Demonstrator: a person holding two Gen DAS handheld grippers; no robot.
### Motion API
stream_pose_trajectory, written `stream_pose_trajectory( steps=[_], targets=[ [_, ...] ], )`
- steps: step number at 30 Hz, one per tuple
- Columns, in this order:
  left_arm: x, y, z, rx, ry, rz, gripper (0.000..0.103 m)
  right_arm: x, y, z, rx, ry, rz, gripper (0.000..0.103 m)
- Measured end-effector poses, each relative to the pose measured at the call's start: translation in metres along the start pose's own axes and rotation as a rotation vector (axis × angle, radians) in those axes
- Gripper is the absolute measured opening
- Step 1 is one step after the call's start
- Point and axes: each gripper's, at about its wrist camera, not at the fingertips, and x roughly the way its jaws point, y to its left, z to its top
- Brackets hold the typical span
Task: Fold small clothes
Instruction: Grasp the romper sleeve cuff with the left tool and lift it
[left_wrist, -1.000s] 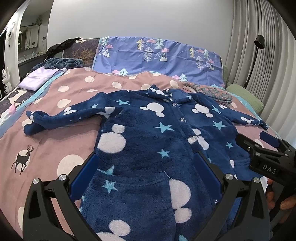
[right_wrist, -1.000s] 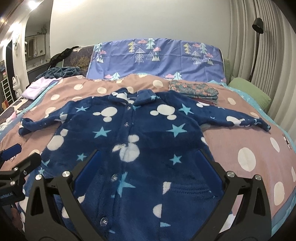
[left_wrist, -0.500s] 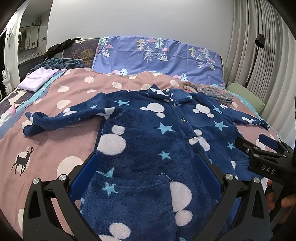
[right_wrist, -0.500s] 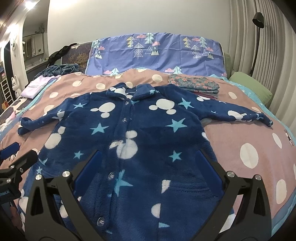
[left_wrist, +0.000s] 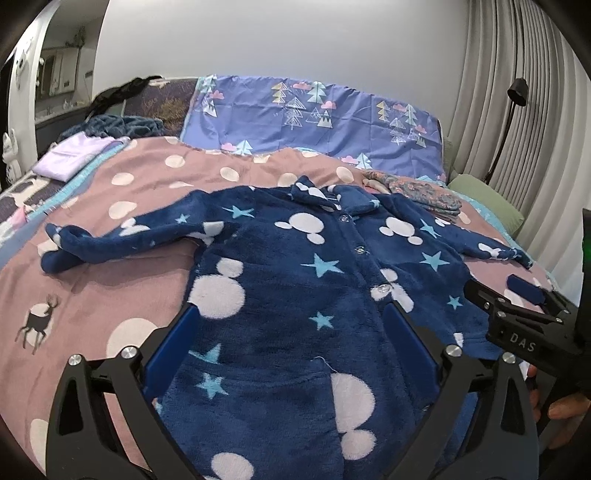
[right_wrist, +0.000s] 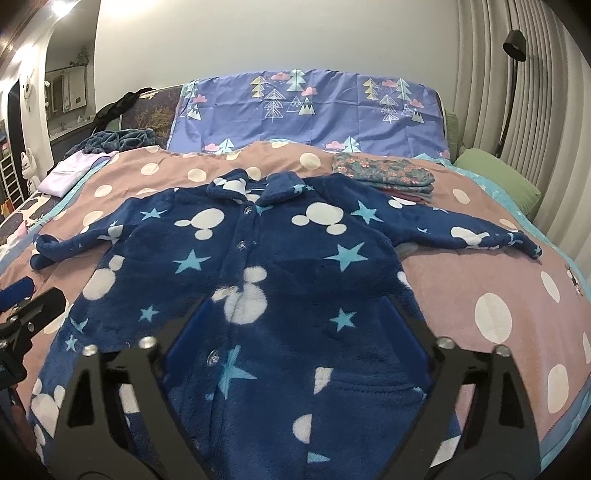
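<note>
Right wrist view, nearest first: the right gripper (right_wrist: 299, 354) sits at six o'clock over the hem of the navy fleece jacket (right_wrist: 266, 280). Its fingers (right_wrist: 184, 339) have just been closing from their widest, yet they remain well apart, and the pile beneath them shows no pinch or lift. I judge this the start of a grasp on the lower front, not a hold. At nine o'clock the left gripper (right_wrist: 22, 317) pokes into frame beside the jacket's side edge.

From the left wrist, the left gripper (left_wrist: 291, 354) likewise stands wide open above the hem, holding nothing.

Further out, the jacket lies buttoned and face up on the dotted pink bedspread (right_wrist: 480, 280), sleeves spread toward nine and three o'clock, collar at twelve. No fold is made yet; the closing fingers suggest the first one is about to begin. Beyond the collar, at one o'clock, rests a stack of folded floral clothes (right_wrist: 384, 171), then the blue tree-print pillow (right_wrist: 314, 110).
</note>
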Motion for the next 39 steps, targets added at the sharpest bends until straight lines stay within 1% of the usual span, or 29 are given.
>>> stream_pose_trajectory(
  steps=[1,2,3,4,6,9,11,12,14,15,16,17,18,19,20,21,22,25,26,27,28,29,30,32,34,36,37,38,39],
  targets=[
    [0.001,0.001,0.0,-0.004,0.003,-0.008,0.096,0.001,-0.001,0.0,0.007,0.009,0.009,0.073],
    [0.001,0.002,0.0,-0.002,-0.001,-0.008,0.094,0.002,-0.002,0.001,0.012,0.018,0.015,0.069],
    [0.001,0.004,0.001,0.003,-0.009,-0.001,0.091,0.004,-0.003,0.001,0.019,0.028,0.025,0.059],
    [0.002,0.006,0.003,0.004,-0.016,0.008,0.09,0.006,-0.005,0.001,0.027,0.04,0.035,0.053],
    [0.003,0.017,0.008,-0.01,-0.032,0.028,0.085,0.009,-0.007,0.0,0.036,0.061,0.05,0.05],
    [0.009,0.057,0.02,-0.115,-0.037,0.064,0.075,0.012,-0.009,-0.002,0.032,0.069,0.053,0.05],
    [0.017,0.101,0.03,-0.226,-0.03,0.108,0.07,0.012,-0.009,-0.002,0.02,0.071,0.058,0.05],
    [0.019,0.115,0.033,-0.253,-0.027,0.129,0.07,0.012,-0.01,-0.003,0.016,0.072,0.066,0.051],
    [0.03,0.158,0.042,-0.346,-0.006,0.212,0.07,0.012,-0.012,-0.003,0.013,0.077,0.095,0.053],
    [0.037,0.187,0.047,-0.421,0.012,0.254,0.07,0.013,-0.013,-0.003,0.008,0.082,0.1,0.055],
    [0.042,0.207,0.051,-0.471,0.025,0.278,0.07,0.014,-0.014,-0.003,0.005,0.085,0.103,0.058],
    [0.05,0.233,0.053,-0.54,0.045,0.321,0.072,0.016,-0.015,-0.004,0.005,0.091,0.107,0.06],
    [0.055,0.246,0.054,-0.572,0.057,0.348,0.077,0.017,-0.017,-0.004,0.01,0.096,0.109,0.062],
    [0.064,0.268,0.056,-0.621,0.085,0.399,0.08,0.019,-0.019,-0.005,0.017,0.103,0.113,0.063],
    [0.07,0.284,0.058,-0.656,0.107,0.439,0.087,0.021,-0.022,-0.007,0.029,0.113,0.119,0.064],
    [0.077,0.299,0.059,-0.689,0.126,0.471,0.091,0.023,-0.024,-0.007,0.042,0.122,0.125,0.065],
    [0.084,0.313,0.059,-0.731,0.144,0.484,0.092,0.024,-0.026,-0.008,0.049,0.127,0.127,0.065],
    [0.113,0.354,0.06,-0.837,0.199,0.458,0.091,0.031,-0.036,-0.011,0.084,0.147,0.118,0.066],
    [0.117,0.362,0.059,-0.86,0.209,0.459,0.081,0.033,-0.039,-0.012,0.094,0.152,0.113,0.066],
    [0.122,0.37,0.057,-0.895,0.206,0.447,0.047,0.034,-0.042,-0.012,0.102,0.154,0.109,0.066],
    [0.125,0.374,0.058,-0.922,0.196,0.41,0.03,0.035,-0.046,-0.012,0.115,0.157,0.105,0.066],
    [0.124,0.368,0.06,-0.932,0.189,0.392,0.024,0.035,-0.05,-0.012,0.125,0.156,0.102,0.066],
    [0.121,0.36,0.069,-0.916,0.164,0.383,0.021,0.036,-0.054,-0.012,0.133,0.15,0.095,0.067],
    [0.112,0.323,0.102,-0.8,0.08,0.339,0.02,0.039,-0.06,-0.012,0.136,0.143,0.081,0.067],
    [0.102,0.268,0.141,-0.665,0.005,0.217,0.02,0.043,-0.063,-0.009,0.141,0.14,0.077,0.067],
    [0.092,0.211,0.171,-0.53,-0.05,0.101,0.02,0.047,-0.066,-0.006,0.148,0.138,0.08,0.067],
    [0.086,0.17,0.186,-0.434,-0.082,0.025,0.02,0.048,-0.066,-0.005,0.152,0.135,0.083,0.067],
    [0.083,0.135,0.196,-0.355,-0.104,-0.042,0.02,0.049,-0.067,-0.004,0.157,0.13,0.087,0.067],
    [0.082,0.11,0.2,-0.298,-0.115,-0.095,0.02,0.049,-0.067,-0.003,0.163,0.124,0.09,0.067]
  ],
)
